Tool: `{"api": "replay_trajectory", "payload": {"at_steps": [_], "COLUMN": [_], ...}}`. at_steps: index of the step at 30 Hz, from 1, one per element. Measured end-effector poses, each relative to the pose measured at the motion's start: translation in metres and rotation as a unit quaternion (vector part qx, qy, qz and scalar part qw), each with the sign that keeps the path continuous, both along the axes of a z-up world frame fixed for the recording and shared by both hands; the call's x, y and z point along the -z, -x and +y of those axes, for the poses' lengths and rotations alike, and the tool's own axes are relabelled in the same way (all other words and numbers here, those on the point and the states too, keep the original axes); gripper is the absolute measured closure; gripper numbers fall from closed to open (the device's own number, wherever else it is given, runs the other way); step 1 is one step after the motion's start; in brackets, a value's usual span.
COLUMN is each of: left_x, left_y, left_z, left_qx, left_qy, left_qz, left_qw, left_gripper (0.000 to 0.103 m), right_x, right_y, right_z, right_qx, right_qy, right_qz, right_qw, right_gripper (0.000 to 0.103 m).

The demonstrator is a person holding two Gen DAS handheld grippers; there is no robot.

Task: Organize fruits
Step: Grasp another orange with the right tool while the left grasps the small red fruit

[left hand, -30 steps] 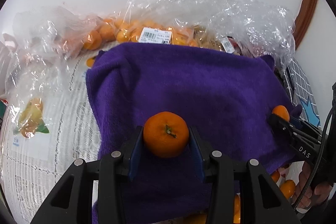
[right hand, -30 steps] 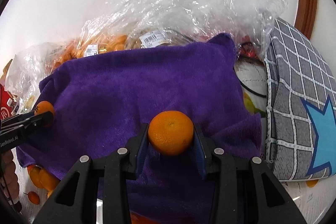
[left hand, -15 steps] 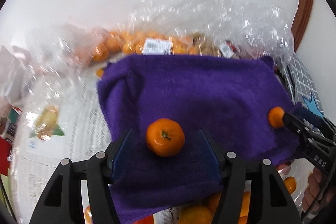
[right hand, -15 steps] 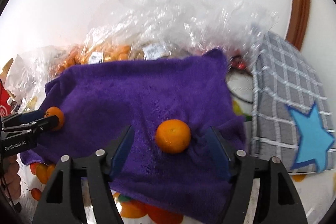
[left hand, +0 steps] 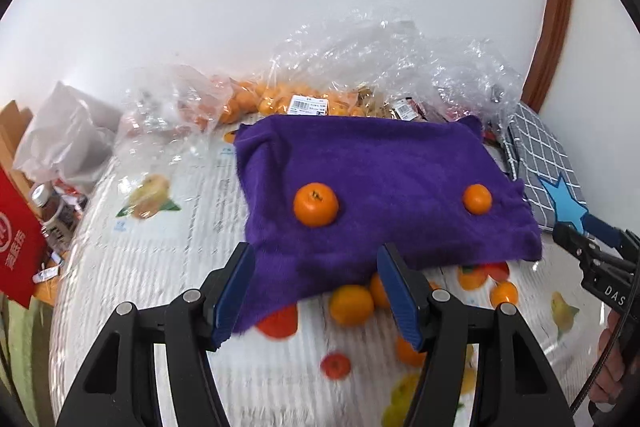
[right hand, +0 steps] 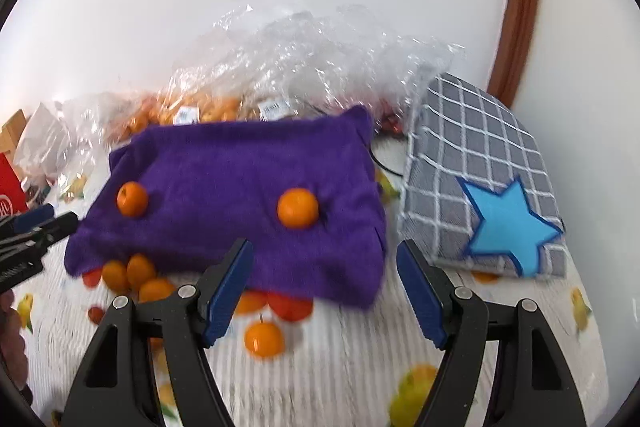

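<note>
My left gripper [left hand: 316, 297] and right gripper [right hand: 324, 289] both empty, jaws apart; round orange mandarins [left hand: 315, 204] [right hand: 298, 207] rest loose on soft purple towel [left hand: 372, 163]; I judge sagging cloth could roll either off.

Left gripper [left hand: 316, 289]: jaws stand apart with nothing between the blue pads [left hand: 236, 291]; the black finger arms fan out from the lower frame edge, pointing obliquely downward. The log-consistent reading from the earlier frames is that these jaws have just been opening, and the gap holds no object.

Right gripper [right hand: 324, 289]: same configuration — blue pads [right hand: 420, 293] spread, gap empty, jaws having just been opening.

In the left wrist view the right gripper's tips enter from the right edge, with part of the person's hand [left hand: 610, 367] gripping its handle at the lower right.
</note>
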State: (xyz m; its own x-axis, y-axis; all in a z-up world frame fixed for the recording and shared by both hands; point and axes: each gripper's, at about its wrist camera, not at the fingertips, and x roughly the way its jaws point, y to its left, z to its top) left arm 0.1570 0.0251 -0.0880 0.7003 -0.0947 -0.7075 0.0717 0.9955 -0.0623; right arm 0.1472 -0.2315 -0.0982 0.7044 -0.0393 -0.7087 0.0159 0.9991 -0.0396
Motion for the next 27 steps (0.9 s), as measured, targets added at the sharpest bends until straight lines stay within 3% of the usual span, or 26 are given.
{"api": "replay_trajectory", "payload": {"at_steps": [7,14,23,27], "left_x": [-0.004,0.008,0.031,0.045], "left_y": [0.041,0.064,0.066,0.061], "left_z": [0.01,0.03,0.054,0.057], "left_qx": [0.0,-0.015,-0.035,-0.033], "left_qy": [-0.004,-0.004,0.009,0.007], "left_qz": [-0.005,0.002,0.02,0.028], "left_qw": [1.0,0.9999,0.9992,0.999], "left_gripper": [0.041,0.041,0.041,0.041], "right_x": [0.002,0.016,0.044,0.061], "right_y": [0.046,0.067,0.067,0.055], "right_z": [0.004,0.009,0.033,0.035], "right_qx": [-0.012,-0.016,-0.049,-0.046], "right_qy": [-0.014,-0.032,-0.033,-0.034], "right_qz": [0.019,0.023,0.032,0.045], "right_qw": [1.0,0.999,0.998,0.997], "right_gripper": [0.03,0.031,0.05,0.052]}}
